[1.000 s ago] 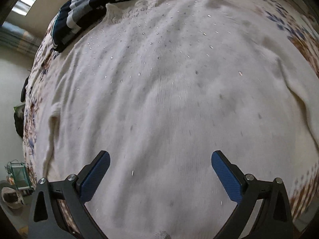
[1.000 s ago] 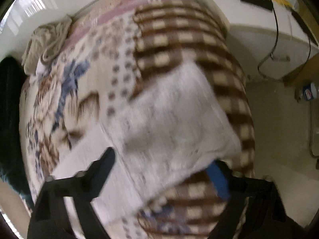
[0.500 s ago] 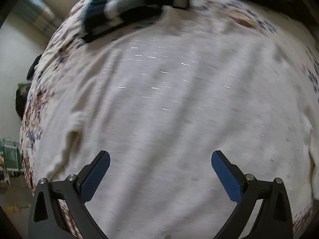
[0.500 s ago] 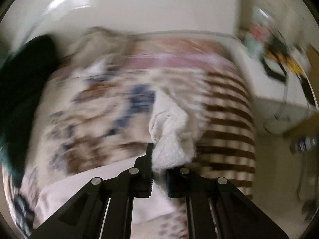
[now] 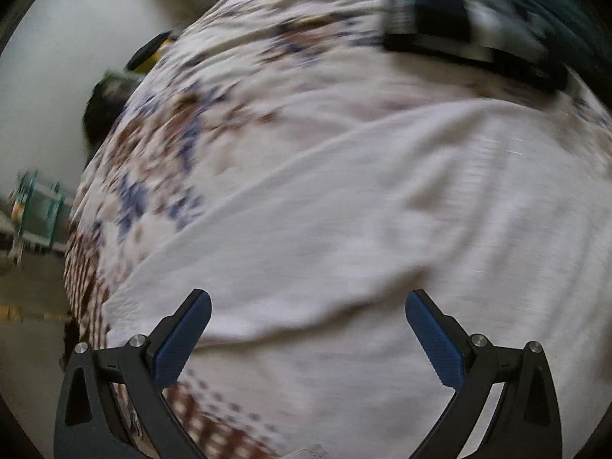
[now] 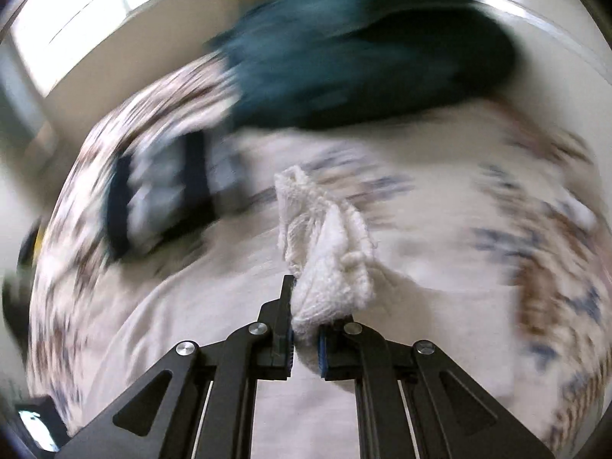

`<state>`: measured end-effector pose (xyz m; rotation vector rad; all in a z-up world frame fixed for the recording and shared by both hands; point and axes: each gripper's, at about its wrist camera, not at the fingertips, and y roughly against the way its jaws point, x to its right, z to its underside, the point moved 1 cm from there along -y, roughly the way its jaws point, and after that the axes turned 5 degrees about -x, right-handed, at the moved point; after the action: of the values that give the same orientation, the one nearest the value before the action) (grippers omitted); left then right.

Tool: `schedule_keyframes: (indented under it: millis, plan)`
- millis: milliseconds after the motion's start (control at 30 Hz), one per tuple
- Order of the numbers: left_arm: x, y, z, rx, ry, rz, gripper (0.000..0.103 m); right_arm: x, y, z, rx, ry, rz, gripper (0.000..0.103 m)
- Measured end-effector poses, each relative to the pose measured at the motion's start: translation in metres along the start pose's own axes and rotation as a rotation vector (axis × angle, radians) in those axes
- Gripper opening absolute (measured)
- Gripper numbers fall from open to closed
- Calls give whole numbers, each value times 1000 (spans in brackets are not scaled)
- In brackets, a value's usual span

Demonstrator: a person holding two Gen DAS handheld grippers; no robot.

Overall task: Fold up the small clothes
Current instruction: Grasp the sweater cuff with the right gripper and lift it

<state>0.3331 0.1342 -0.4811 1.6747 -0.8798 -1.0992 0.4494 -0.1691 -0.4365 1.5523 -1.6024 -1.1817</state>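
A white knit sweater (image 5: pixel 363 210) lies spread on a flower-patterned bedspread (image 5: pixel 160 153). My left gripper (image 5: pixel 308 329) hangs open above the sweater's left side, over a sleeve that runs toward the lower left, with nothing between its blue pads. In the right wrist view my right gripper (image 6: pixel 306 329) is shut on a bunched end of the white sweater (image 6: pixel 329 244), lifted off the bed. The rest of the sweater lies flat below it.
A folded striped navy and white garment (image 5: pixel 459 26) lies at the far edge of the bed, also seen in the right wrist view as a striped garment (image 6: pixel 160 191). A dark teal bundle (image 6: pixel 363 61) sits behind it. The bed edge and floor (image 5: pixel 30 306) lie to the left.
My left gripper has swept left across the sweater toward its sleeve side and rolled. My right gripper has shut on the sweater's end and swung it over the bed toward the teal bundle.
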Motion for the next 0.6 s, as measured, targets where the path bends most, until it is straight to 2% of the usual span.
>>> schedule_keyframes:
  millis: [133,200,367,433,467,533,567,600]
  plan:
    - [-45,-29,4,-51,87,-38,103,-126,-66,40,-120,201,-8,9]
    - [-64,-40,6,-64,120,-50,103,-168,-79,61,-152,264,-5,9]
    - [-98,-64,10,-99,184,-62,103,-217,-102,102,-205,353,25,9]
    - [-109,-68,12,-106,210,-62,103,-210,-112,102,-259,353,34,9]
    - [-116,-71,13,-116,226,-53,103,-205,-114,102,-291,331,17,13]
    - [-126,-70,21,-138,273,-20,103,-192,-109,101,-349,260,-76,21]
    - [-135,-69,26,-152,308,7,103,-184,-104,100,-380,218,-136,40]
    - [-146,-69,33,-166,355,41,103,-172,-94,100,-399,175,-183,64]
